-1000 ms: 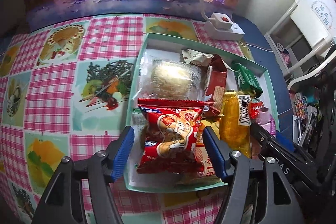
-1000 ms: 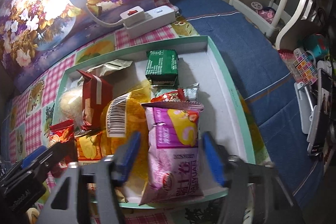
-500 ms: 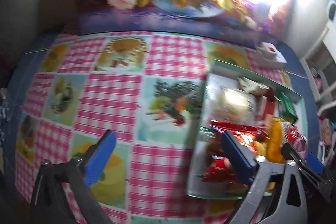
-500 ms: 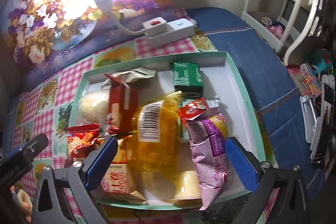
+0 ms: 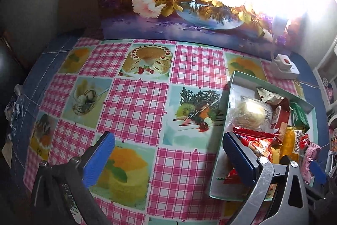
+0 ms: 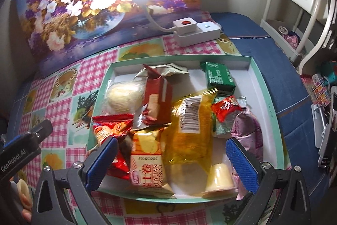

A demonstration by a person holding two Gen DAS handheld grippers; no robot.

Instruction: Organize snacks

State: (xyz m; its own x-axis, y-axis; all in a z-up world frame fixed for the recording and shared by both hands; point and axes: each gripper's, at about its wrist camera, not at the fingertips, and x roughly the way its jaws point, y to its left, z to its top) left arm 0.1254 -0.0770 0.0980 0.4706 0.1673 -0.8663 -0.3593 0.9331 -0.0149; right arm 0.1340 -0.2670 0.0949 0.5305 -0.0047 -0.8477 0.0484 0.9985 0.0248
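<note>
My left gripper has swung left off the tray since a second ago; jaws spread, empty, over the pink checked tablecloth. Right gripper has released the pink snack bag, jaws wide. Snacks lie heaped in the tray. Flower painting and white power strip behind.

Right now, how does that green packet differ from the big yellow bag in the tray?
The green packet is small, opaque and blocky; the yellow bag is larger, see-through and crinkled. The green packet sits near the tray's far rim, the yellow bag mid-tray among other snacks, showing a barcode label. Both lie untouched inside the tray.
</note>
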